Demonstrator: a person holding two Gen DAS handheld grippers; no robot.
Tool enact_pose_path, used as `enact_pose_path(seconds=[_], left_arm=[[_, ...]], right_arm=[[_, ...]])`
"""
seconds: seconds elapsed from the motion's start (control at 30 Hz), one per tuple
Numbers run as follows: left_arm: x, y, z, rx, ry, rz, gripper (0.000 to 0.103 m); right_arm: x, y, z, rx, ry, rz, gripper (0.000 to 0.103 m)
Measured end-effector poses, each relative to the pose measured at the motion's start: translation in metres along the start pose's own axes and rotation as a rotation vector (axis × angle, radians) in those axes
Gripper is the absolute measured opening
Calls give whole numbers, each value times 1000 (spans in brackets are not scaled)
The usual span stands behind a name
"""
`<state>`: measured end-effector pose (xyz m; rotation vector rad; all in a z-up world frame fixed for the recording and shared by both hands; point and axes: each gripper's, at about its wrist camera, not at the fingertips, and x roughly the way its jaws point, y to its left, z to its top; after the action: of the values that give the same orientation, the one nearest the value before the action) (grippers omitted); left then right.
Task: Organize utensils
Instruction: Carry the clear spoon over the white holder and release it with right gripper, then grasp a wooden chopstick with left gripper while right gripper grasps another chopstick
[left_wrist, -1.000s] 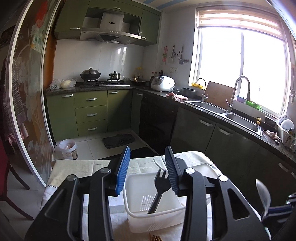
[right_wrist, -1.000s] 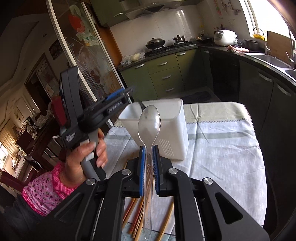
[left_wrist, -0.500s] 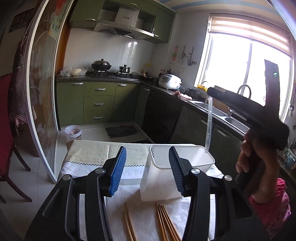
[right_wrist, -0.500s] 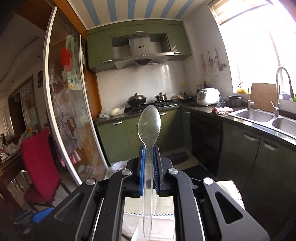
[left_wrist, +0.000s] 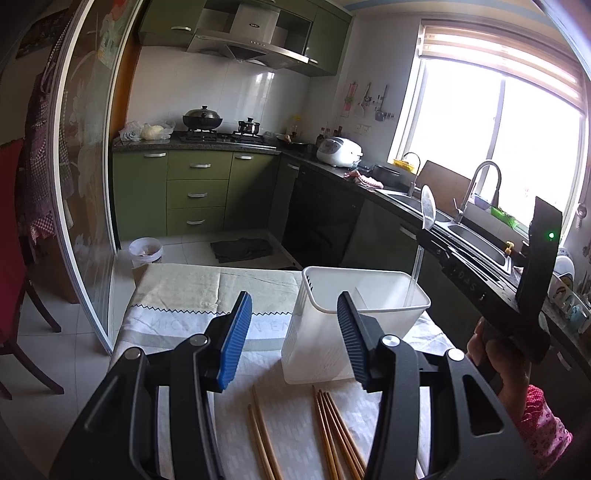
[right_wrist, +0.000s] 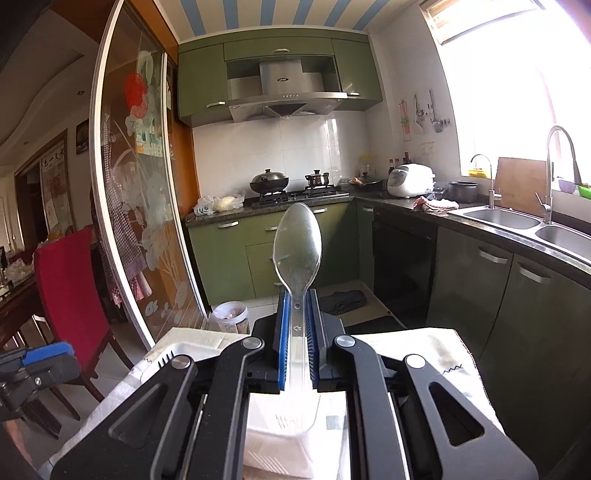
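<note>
Gripping a clear plastic spoon (right_wrist: 297, 247) by its handle, the right claw (right_wrist: 296, 347) is holding it upright, bowl on top, above the white utensil holder (left_wrist: 354, 321). In the left wrist view the handle's lower end is dipping inside the holder's right corner. The left claw (left_wrist: 293, 338) is standing released, blue pads wide apart, grasping nothing, just in front of the holder. Wooden chopsticks (left_wrist: 332, 432) are lying on the cloth-covered tabletop (left_wrist: 192, 314) near the holder's base.
</note>
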<state>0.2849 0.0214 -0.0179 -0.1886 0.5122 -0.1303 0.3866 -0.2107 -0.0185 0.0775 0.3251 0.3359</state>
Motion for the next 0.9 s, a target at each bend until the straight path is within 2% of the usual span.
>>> enact_pose_path(seconds=[0.13, 0.2, 0.27, 0.33, 0.43, 0.6, 0.73, 0.9], left_arm=[[1, -5, -5, 25, 27, 16, 46], [2, -7, -6, 42, 52, 32, 47], [3, -8, -10, 58, 90, 52, 50], [6, -7, -14, 67, 142, 71, 54], [15, -1, -23, 74, 248, 111, 55], [43, 19, -55, 66, 491, 162, 54], [68, 34, -83, 14, 667, 157, 46], [86, 36, -101, 27, 740, 195, 36]], right_arm=[[-11, -1, -19, -48, 45, -4, 12], [-13, -2, -25, -56, 68, -5, 19], [-16, -2, -30, -54, 87, 7, 38], [-22, -3, -34, -57, 98, 7, 42], [-39, -9, -39, -27, 104, 18, 42], [-91, -31, -59, 59, 105, 0, 46], [-129, -54, -91, 164, 145, 3, 49], [-152, -82, -126, 281, 189, 15, 49]])
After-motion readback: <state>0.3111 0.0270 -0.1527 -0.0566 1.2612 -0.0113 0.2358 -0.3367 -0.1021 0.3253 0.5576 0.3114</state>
